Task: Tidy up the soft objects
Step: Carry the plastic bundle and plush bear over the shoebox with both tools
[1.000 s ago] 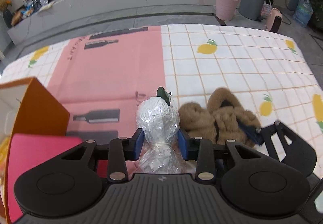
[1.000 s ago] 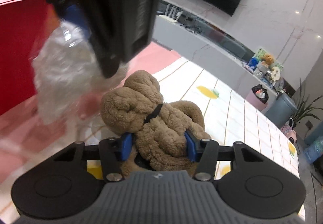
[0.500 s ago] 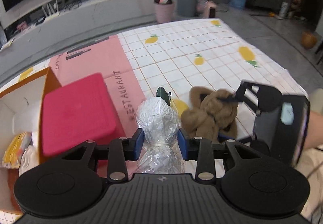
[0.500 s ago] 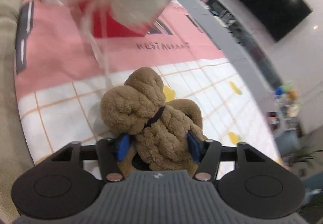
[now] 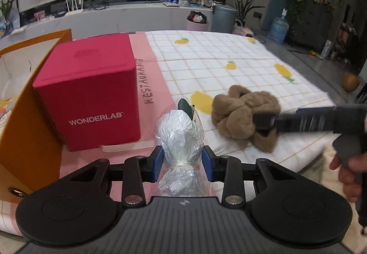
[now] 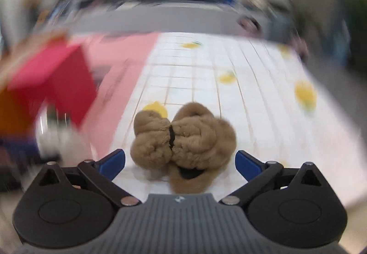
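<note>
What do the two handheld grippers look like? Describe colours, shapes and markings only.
The left gripper and the right gripper match. Each has a ribbed dark grey body with a small round logo at its front edge, two black round-ended plates, black linkage bars with silver pins, and blue pads on the fingertips. From the left wrist view, the right gripper looks like a long black bar with a grey handle.

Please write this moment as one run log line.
left gripper: holds plastic-wrapped bundle | right gripper: opening, pads off brown plush
</note>
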Motion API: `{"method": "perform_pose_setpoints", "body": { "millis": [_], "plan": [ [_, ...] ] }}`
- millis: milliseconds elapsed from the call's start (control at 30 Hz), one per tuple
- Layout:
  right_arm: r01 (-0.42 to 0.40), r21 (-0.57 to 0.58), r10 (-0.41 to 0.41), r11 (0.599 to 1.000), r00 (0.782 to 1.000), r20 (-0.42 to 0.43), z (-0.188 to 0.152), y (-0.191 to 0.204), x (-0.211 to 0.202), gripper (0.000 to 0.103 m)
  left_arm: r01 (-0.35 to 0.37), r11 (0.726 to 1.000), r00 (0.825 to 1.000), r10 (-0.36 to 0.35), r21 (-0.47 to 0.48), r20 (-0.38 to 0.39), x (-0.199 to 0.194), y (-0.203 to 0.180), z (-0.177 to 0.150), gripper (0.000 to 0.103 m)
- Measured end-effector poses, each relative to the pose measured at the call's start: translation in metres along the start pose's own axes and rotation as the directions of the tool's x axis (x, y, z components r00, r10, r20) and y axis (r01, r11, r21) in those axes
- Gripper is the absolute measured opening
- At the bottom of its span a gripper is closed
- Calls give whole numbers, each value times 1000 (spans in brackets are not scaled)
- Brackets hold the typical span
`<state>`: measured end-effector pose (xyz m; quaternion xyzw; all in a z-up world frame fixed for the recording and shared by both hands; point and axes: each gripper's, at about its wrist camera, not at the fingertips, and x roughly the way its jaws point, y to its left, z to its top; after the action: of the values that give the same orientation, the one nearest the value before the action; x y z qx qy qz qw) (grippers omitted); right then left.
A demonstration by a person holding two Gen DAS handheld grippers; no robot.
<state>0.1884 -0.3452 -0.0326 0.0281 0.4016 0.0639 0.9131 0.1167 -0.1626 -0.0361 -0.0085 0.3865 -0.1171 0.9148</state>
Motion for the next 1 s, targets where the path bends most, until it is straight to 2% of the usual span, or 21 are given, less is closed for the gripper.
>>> {"method": "perform_pose_setpoints", "body": {
  "millis": [67, 133, 233, 333, 400, 500, 533, 567, 600, 633, 700, 733, 767, 800, 833, 867, 900, 933, 1000],
  "plan": [
    [-19, 190, 24, 982, 999, -28, -4, -14, 9, 100, -32, 999, 999, 32, 15, -4, 11, -1, -4, 41],
    [-2, 319, 21, 948, 998, -55, -3, -18, 24, 100, -47, 998, 999, 46, 45, 24, 11, -3, -7, 41],
    [31, 380, 4, 925, 996, -91, 1, -11, 41, 100, -59, 997, 998, 58, 55, 15, 12, -6, -4, 41],
    [73, 360, -25, 930, 991, -135, 4, -2, 60, 101, -41, 999, 999, 41, 14, -6, 13, 1, -1, 42],
    [71, 278, -39, 958, 992, -119, 4, 3, 57, 101, -13, 999, 1000, 12, -50, -29, 15, 10, 1, 42],
    [18, 40, -13, 999, 993, -119, -2, 6, 54, 95, 25, 992, 998, -31, -121, -49, 14, 26, 3, 42],
    [-5, -87, -8, 996, 989, -149, -5, 9, 57, 95, 35, 990, 998, -42, -139, -49, 13, 30, 2, 42],
    [-40, -239, -5, 970, 983, -182, -10, 14, 57, 94, 40, 988, 998, -48, -148, -49, 13, 32, 1, 42],
    [-85, -358, 22, 930, 984, -176, -14, 16, 51, 91, 43, 988, 998, -51, -146, -47, 11, 33, -1, 42],
    [-133, -410, 48, 902, 976, -211, -15, 13, 46, 86, 42, 989, 998, -49, -140, -46, 10, 33, -2, 42],
    [-178, -399, 51, 900, 950, -309, -11, 0, 40, 86, 34, 990, 998, -41, -135, -44, 8, 31, -4, 42],
    [-160, -367, 36, 916, 946, -322, -10, -8, 37, 87, 31, 991, 998, -37, -133, -43, 6, 30, -6, 42],
    [-139, -310, 39, 941, 951, -306, -7, -18, 33, 90, 27, 991, 999, -33, -132, -42, 5, 30, -7, 42],
    [-133, -207, 72, 969, 957, -280, -3, -30, 27, 99, 23, 991, 999, -29, -131, -41, 5, 28, -7, 42],
    [-143, -65, 122, 988, 959, -255, 1, -43, 22, 100, 20, 992, 999, -25, -127, -40, 5, 27, -6, 42],
    [-156, 104, 176, 982, 958, -225, 3, -56, 18, 100, 18, 992, 999, -23, -123, -39, 5, 27, -6, 42],
    [-163, 280, 222, 946, 955, -197, 3, -67, 15, 100, 16, 993, 999, -21, -121, -38, 5, 26, -7, 42],
    [-155, 432, 250, 889, 953, -172, 1, -76, 13, 100, 16, 992, 999, -20, -122, -38, 6, 26, -6, 42],
    [-129, 608, 254, 783, 959, -123, -3, -82, 12, 100, 17, 991, 999, -23, -130, -38, 6, 27, -7, 42]
  ]
}}
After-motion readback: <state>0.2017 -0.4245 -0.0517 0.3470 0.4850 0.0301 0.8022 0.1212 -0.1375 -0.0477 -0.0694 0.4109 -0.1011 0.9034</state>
